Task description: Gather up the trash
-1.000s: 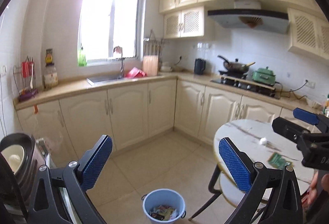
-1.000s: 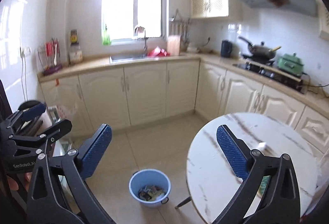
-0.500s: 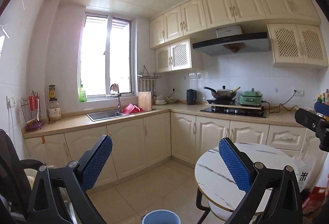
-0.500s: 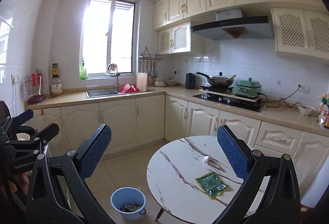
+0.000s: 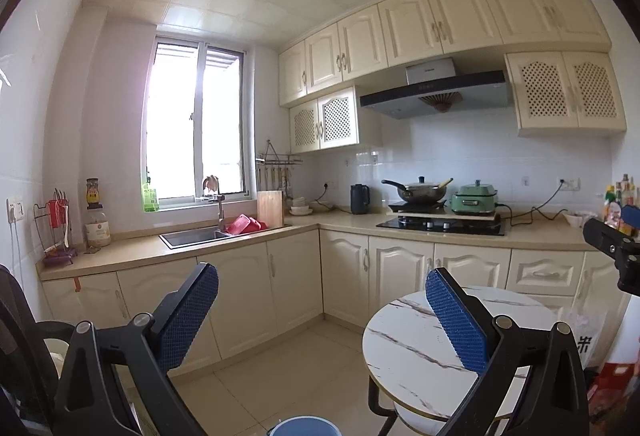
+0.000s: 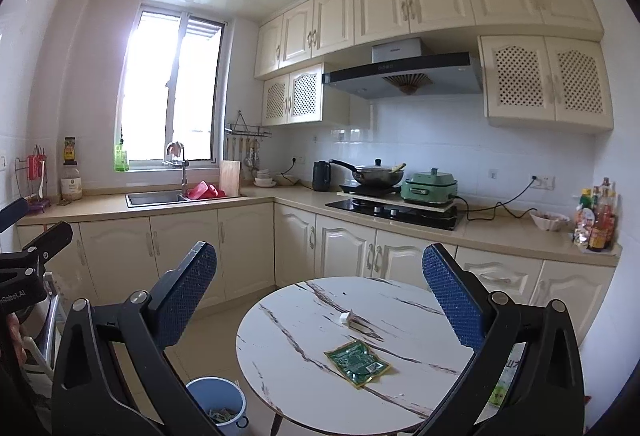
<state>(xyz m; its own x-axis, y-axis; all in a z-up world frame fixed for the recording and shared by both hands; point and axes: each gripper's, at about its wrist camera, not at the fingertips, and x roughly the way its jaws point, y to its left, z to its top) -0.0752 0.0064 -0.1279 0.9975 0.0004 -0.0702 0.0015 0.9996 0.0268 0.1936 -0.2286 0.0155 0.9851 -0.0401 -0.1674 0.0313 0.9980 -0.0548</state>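
A green snack wrapper lies flat on the round marble table, with a small white crumpled scrap just behind it. A blue bin holding several wrappers stands on the floor left of the table; only its rim shows in the left wrist view. My right gripper hangs open above the table, empty. My left gripper is open and empty too, raised over the floor left of the table. Each gripper shows at the edge of the other's view.
Cream cabinets run along the back under an L-shaped counter with a sink, a hob with a wok and a green cooker. Sauce bottles stand at the right end. A dark chair sits at the left.
Both grippers have tilted upward and drawn back: the ceiling came into view and the bin slid toward the bottom edge. The wrapper and scrap on the table became fully visible in the right wrist view.
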